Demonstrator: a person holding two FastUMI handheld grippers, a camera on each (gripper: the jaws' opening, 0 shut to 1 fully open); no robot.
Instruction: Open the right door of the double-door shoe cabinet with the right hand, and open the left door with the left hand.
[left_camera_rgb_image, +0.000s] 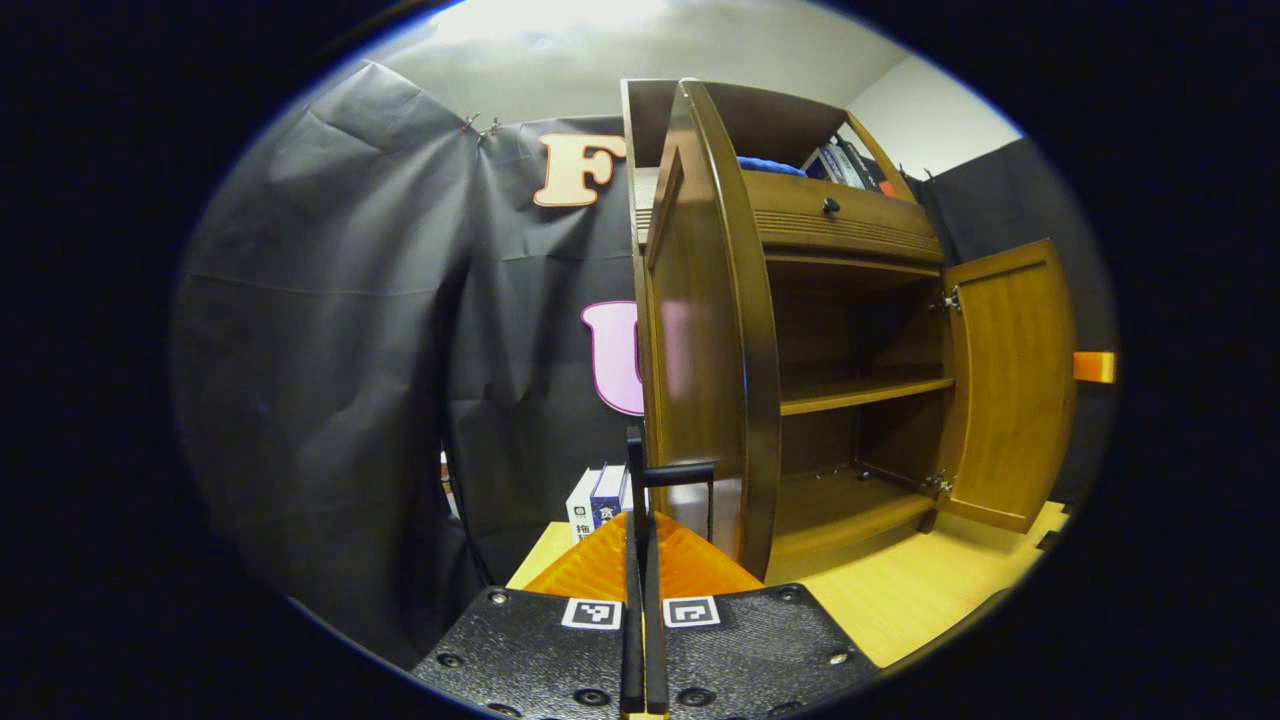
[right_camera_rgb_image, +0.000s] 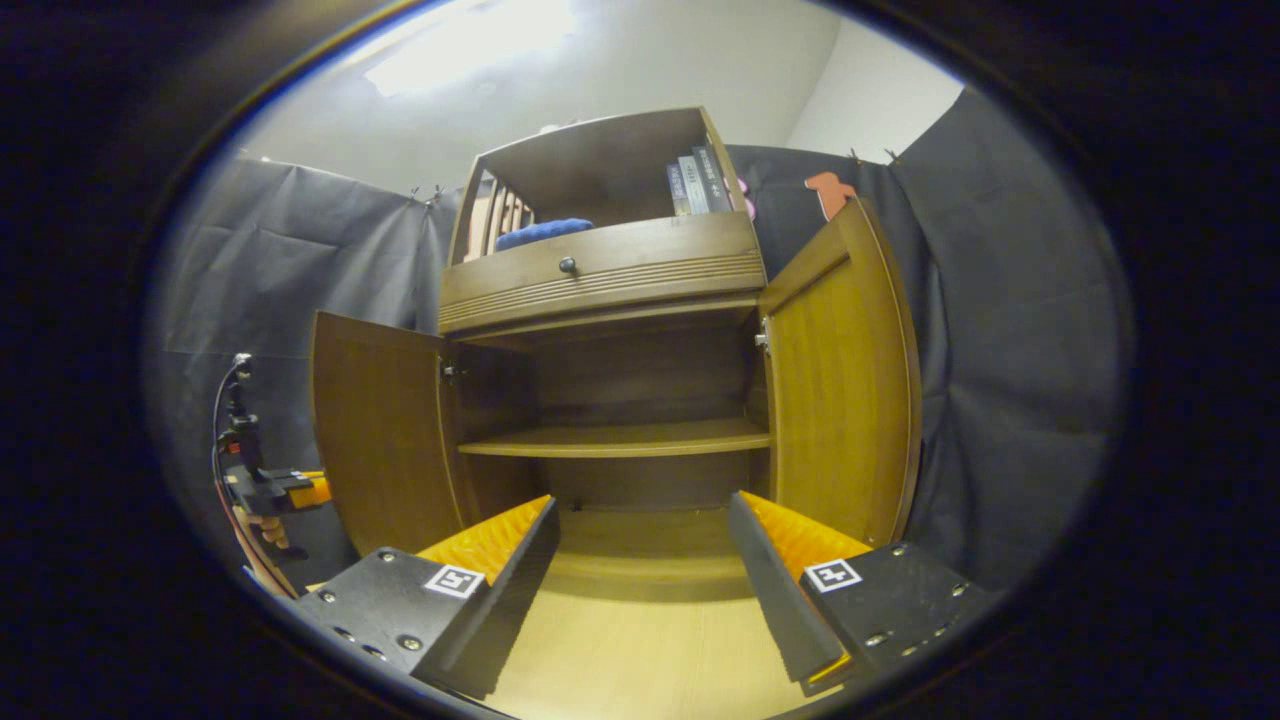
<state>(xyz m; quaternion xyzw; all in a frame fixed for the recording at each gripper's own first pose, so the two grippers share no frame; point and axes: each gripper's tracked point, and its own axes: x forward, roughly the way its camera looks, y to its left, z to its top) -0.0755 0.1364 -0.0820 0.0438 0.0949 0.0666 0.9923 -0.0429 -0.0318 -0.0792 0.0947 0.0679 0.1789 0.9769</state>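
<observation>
The brown wooden shoe cabinet (right_camera_rgb_image: 600, 275) stands with both lower doors swung open. In the left gripper view the left door (left_camera_rgb_image: 710, 330) is seen nearly edge-on, and my left gripper (left_camera_rgb_image: 643, 530) is shut on its black bar handle (left_camera_rgb_image: 680, 472). The right door (left_camera_rgb_image: 1010, 380) hangs open farther off. In the right gripper view my right gripper (right_camera_rgb_image: 642, 510) is open and holds nothing, a little in front of the cabinet's opening. It sits between the left door (right_camera_rgb_image: 380, 430) and the right door (right_camera_rgb_image: 840, 380). The left gripper (right_camera_rgb_image: 265, 490) shows at that door's outer side.
Inside the cabinet is one bare shelf (right_camera_rgb_image: 620, 438). Above it are a drawer with a dark knob (right_camera_rgb_image: 567, 265), a blue item (right_camera_rgb_image: 545, 232) and books (right_camera_rgb_image: 695, 180). Small boxes (left_camera_rgb_image: 598, 497) stand by the black cloth wall. The cabinet rests on a light wooden surface (right_camera_rgb_image: 640, 640).
</observation>
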